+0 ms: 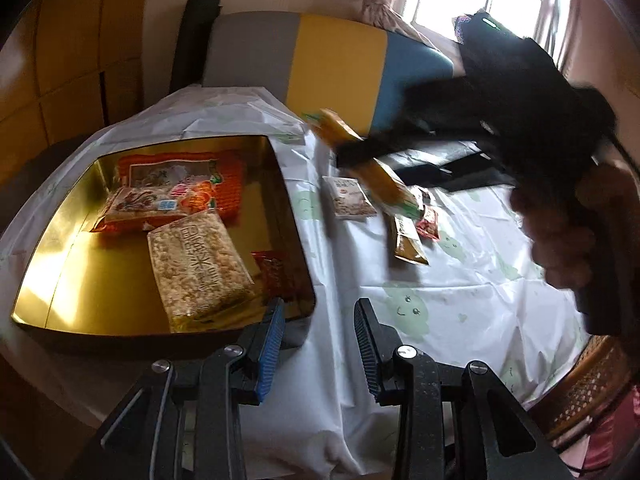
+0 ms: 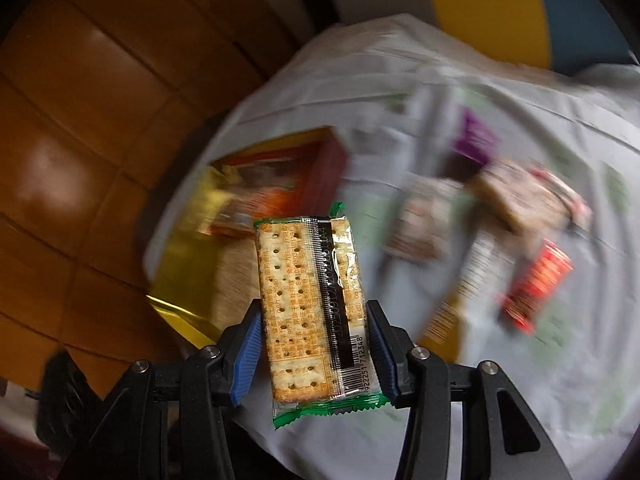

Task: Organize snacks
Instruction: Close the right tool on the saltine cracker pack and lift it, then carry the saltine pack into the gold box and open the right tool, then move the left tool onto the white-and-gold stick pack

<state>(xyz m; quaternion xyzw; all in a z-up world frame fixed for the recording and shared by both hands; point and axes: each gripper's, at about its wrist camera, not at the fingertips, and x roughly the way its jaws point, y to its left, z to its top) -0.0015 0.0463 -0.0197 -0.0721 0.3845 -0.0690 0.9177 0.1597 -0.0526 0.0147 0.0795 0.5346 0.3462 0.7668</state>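
Note:
A gold tin (image 1: 60, 240) sits on the white tablecloth (image 1: 460, 300) and holds a puffed-rice pack (image 1: 196, 264), orange packs (image 1: 224, 184) and a small red packet (image 1: 276, 272). My left gripper (image 1: 320, 308) hovers open by the tin's near right corner, with nothing between its blue pads. My right gripper (image 2: 314, 312) is shut on a clear, green-edged cracker pack (image 2: 312, 280), held up above the table. In the left wrist view that right gripper (image 1: 352, 152) is a dark blur with the cracker pack (image 1: 384, 184) in it. Loose snacks (image 1: 350, 196) lie on the cloth beyond.
A red packet (image 2: 536, 280), a purple one (image 2: 474, 136) and brown ones (image 2: 520, 196) lie loose on the cloth. A grey, yellow and blue chair back (image 1: 336, 56) stands behind the table. A person's hand (image 1: 568, 232) grips the right tool. A wicker piece (image 1: 592, 392) is at lower right.

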